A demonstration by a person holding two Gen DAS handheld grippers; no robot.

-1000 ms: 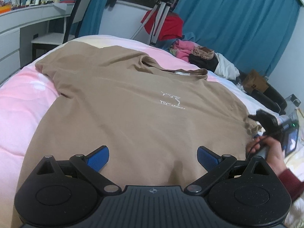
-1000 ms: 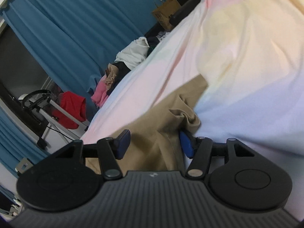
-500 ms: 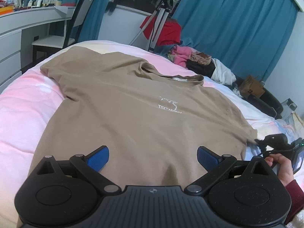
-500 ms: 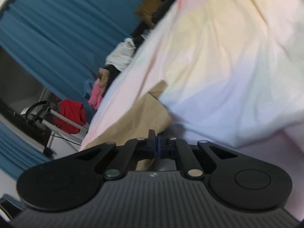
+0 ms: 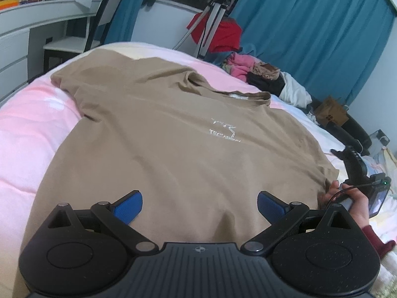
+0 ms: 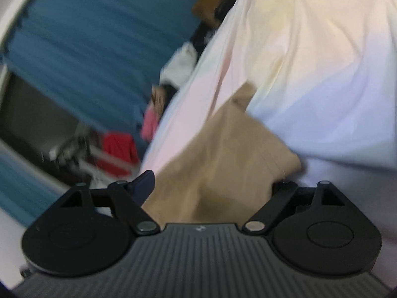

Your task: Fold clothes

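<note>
A tan T-shirt with a small white chest logo lies spread face up on the bed, collar at the far side. My left gripper is open and empty, low over the shirt's near hem. In the right wrist view, which is blurred, my right gripper is open, with the shirt's right sleeve lying between its jaws; its right finger is hidden behind the cloth. The right gripper also shows in the left wrist view, at the shirt's right sleeve.
The bed has a pastel pink, yellow and white cover. A pile of clothes lies at the far edge, by a tripod and blue curtains. A desk and chair stand at the left. A cardboard box sits at the right.
My right gripper was open, shut on the sleeve edge half a second ago, and is open again now. The sleeve lies flatter and further out. My left gripper has stayed open over the hem.
</note>
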